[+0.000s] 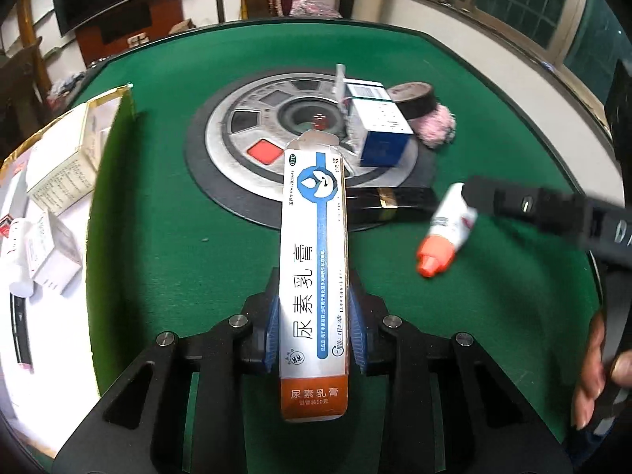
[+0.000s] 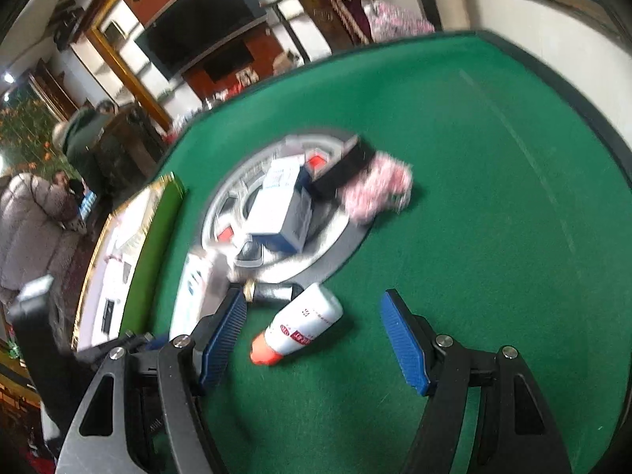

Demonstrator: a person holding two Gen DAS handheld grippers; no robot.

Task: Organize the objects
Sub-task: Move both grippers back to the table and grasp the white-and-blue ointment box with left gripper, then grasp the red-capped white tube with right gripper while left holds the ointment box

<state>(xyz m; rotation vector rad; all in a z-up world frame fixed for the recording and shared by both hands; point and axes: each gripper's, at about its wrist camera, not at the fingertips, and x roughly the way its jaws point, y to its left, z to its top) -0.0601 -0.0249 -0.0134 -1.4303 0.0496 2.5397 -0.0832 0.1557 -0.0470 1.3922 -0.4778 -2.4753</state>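
Note:
My left gripper is shut on a long white and blue ointment box with an orange end, held above the green table. My right gripper is open, low over the felt. A white tube with an orange cap lies between its blue pads, not gripped; it also shows in the left wrist view, beside the right gripper's finger. A blue and white box, a black tape roll and a pink fluffy item sit on the table's round centre panel.
A white tray at the left holds several medicine boxes. A black flat item with a gold band lies by the panel. The table's dark rim curves around the far side. People stand at the far left.

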